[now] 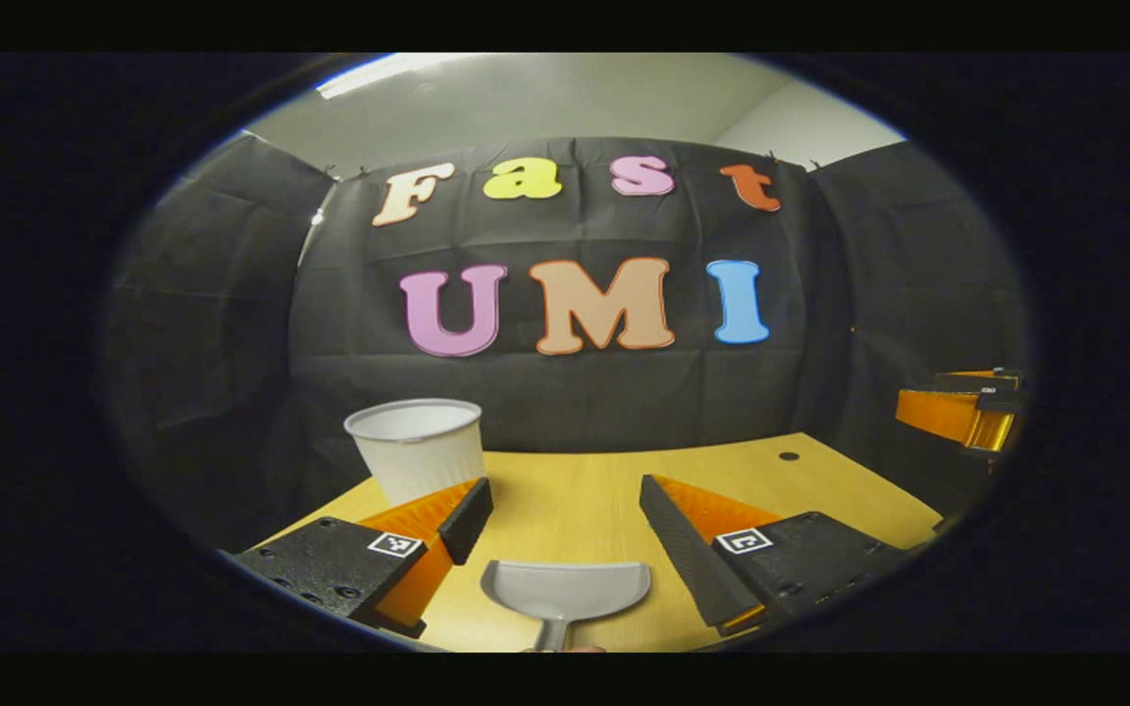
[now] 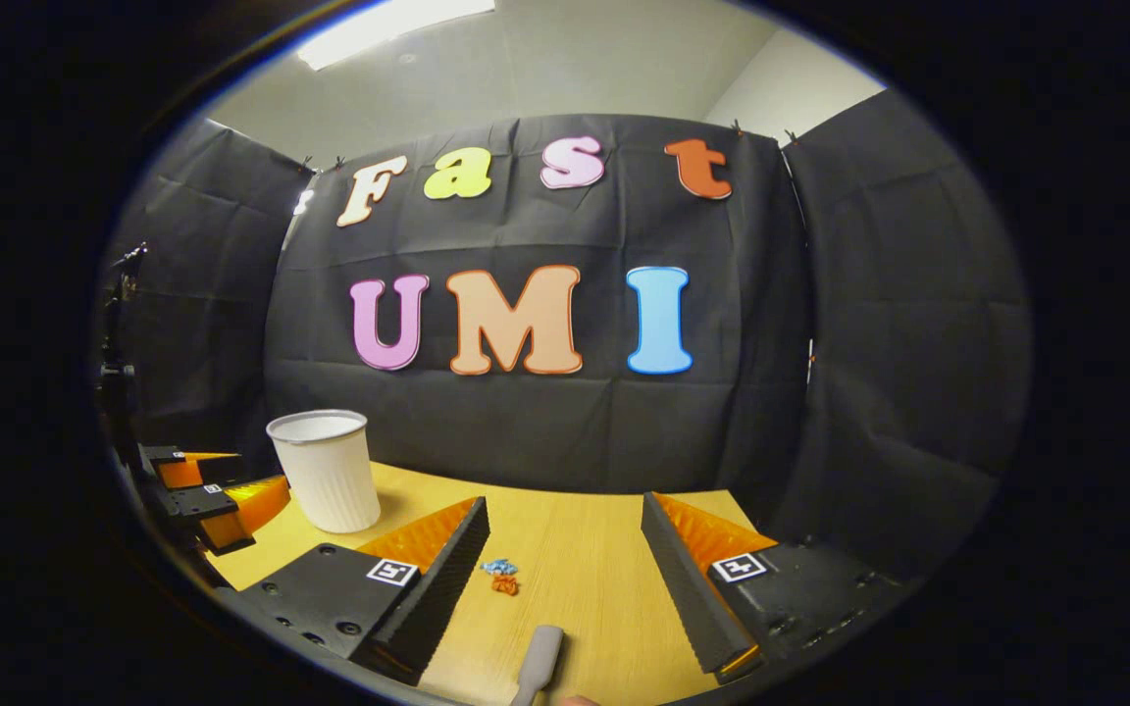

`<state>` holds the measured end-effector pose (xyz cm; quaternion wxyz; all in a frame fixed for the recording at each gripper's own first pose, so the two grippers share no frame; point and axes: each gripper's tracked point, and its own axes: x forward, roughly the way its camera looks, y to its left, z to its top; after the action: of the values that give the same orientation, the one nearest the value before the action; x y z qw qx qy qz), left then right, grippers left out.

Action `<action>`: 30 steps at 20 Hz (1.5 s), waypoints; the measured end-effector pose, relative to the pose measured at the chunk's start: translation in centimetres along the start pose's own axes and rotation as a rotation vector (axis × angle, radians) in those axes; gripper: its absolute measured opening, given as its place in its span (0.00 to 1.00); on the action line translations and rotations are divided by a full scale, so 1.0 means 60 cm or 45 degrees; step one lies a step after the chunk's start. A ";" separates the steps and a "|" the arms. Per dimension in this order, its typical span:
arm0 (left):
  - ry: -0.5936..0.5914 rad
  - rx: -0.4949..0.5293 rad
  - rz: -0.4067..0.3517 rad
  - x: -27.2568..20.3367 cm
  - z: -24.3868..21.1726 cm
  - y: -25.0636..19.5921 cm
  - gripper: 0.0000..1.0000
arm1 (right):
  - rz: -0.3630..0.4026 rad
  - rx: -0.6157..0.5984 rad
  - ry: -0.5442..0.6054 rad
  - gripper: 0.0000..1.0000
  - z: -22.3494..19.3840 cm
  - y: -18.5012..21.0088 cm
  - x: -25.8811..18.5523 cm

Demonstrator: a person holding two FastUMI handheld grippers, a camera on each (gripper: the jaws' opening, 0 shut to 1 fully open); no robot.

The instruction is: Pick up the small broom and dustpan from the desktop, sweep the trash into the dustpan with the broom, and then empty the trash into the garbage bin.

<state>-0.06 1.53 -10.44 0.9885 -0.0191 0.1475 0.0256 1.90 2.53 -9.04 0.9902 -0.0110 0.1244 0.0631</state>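
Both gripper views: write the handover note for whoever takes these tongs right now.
Left tongs: open, holding nothing, above the grey dustpan lying on the desktop.
Right tongs: open, holding nothing; a grey handle, probably the broom's, lies between the fingers.
Trash: small blue and orange scraps on the desktop ahead of the right tongs.
White ribbed garbage bin: upright, far left of the desktop.
Done: nothing picked up yet.
Left: grasp both tools, sweep, empty into the bin.
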 end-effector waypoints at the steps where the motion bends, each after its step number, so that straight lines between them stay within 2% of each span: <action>1: 0.032 -0.002 0.004 0.000 -0.019 0.003 0.96 | 0.003 -0.002 0.031 0.92 -0.017 0.003 0.004; 2: 0.067 0.004 0.007 0.001 -0.038 0.007 0.93 | 0.006 -0.005 0.066 0.92 -0.038 0.005 0.006; 3: 0.104 0.012 0.010 0.003 -0.059 0.011 0.95 | 0.011 -0.009 0.101 0.92 -0.055 0.010 0.010; 4: 0.152 0.021 0.012 0.003 -0.084 0.013 0.93 | 0.017 -0.015 0.151 0.92 -0.084 0.016 0.013; 10: 0.399 0.030 -0.004 -0.005 -0.204 0.012 0.93 | 0.048 -0.067 0.423 0.92 -0.230 0.040 0.013; 11: 0.435 0.042 -0.006 -0.008 -0.223 0.012 0.96 | 0.054 -0.070 0.474 0.92 -0.254 0.043 0.009; 14: 0.549 0.099 -0.008 -0.016 -0.279 0.013 0.93 | 0.077 -0.083 0.632 0.93 -0.333 0.054 0.001; 15: 0.583 0.110 -0.015 -0.020 -0.297 0.014 0.97 | 0.081 -0.097 0.681 0.92 -0.357 0.057 -0.001; 17: 0.657 0.127 -0.021 -0.022 -0.333 0.015 0.93 | 0.088 -0.120 0.782 0.92 -0.410 0.061 -0.004; 23: 0.876 0.154 -0.015 -0.057 -0.427 0.020 0.95 | 0.112 -0.145 1.041 0.91 -0.511 0.073 -0.013; 27: 1.012 0.169 -0.031 -0.075 -0.481 0.019 0.95 | 0.115 -0.133 1.165 0.84 -0.558 0.075 -0.023; 30: 1.080 0.173 -0.060 -0.074 -0.511 0.008 0.94 | 0.114 -0.142 1.214 0.72 -0.576 0.071 -0.020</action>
<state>-13.22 0.42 -38.45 0.8396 0.0338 0.5419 -0.0167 -8.27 5.32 -42.25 0.8169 -0.0864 0.5613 0.1003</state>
